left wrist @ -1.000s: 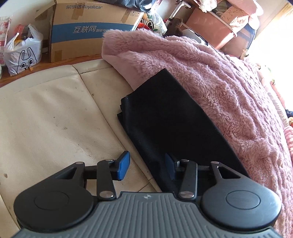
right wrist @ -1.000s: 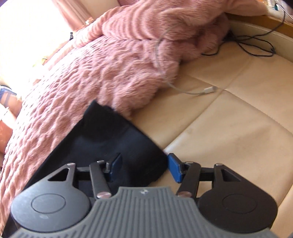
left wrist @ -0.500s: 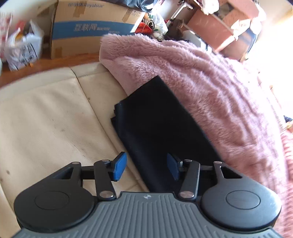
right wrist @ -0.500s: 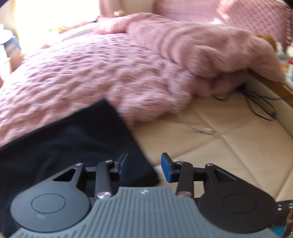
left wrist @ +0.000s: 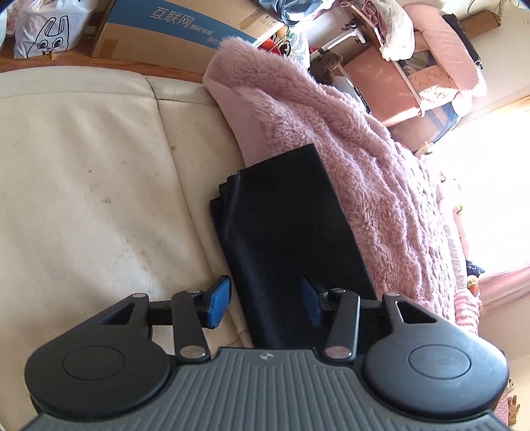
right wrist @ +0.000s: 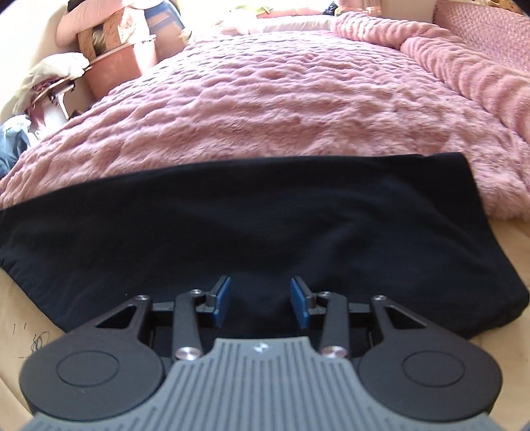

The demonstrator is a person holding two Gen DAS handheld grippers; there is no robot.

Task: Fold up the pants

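Both tongs are apart and gripping nothing. Left gripper (left wrist: 265,303) hangs low over one end of the black pants (left wrist: 291,238), jaws wide, its left pad over the cream cushion (left wrist: 82,185) and its right pad over the cloth, so the long edge runs between them. Main change is on the right: a second ago the right gripper (right wrist: 260,306) sat at a corner of the pants with bare cushion under one pad; now it faces the long side square-on, both pads over black cloth, jaws narrower than before but with a clear gap. The left has barely moved, only tilted so that more of the strip's length shows. My read: the pants are already a long narrow strip, and the right is lining up for the next fold rather than closing yet. The pants lie on the cushion with the far long edge against, partly on, the pink fleece blanket (right wrist: 281,109). Only the left view shows the stacked, slightly offset layers at the far end, plus a cardboard box (left wrist: 175,31) and a rabbit-print bag (left wrist: 49,30) beyond. Only the right view shows the full span, a soft crease across the middle and the blanket spreading far behind.
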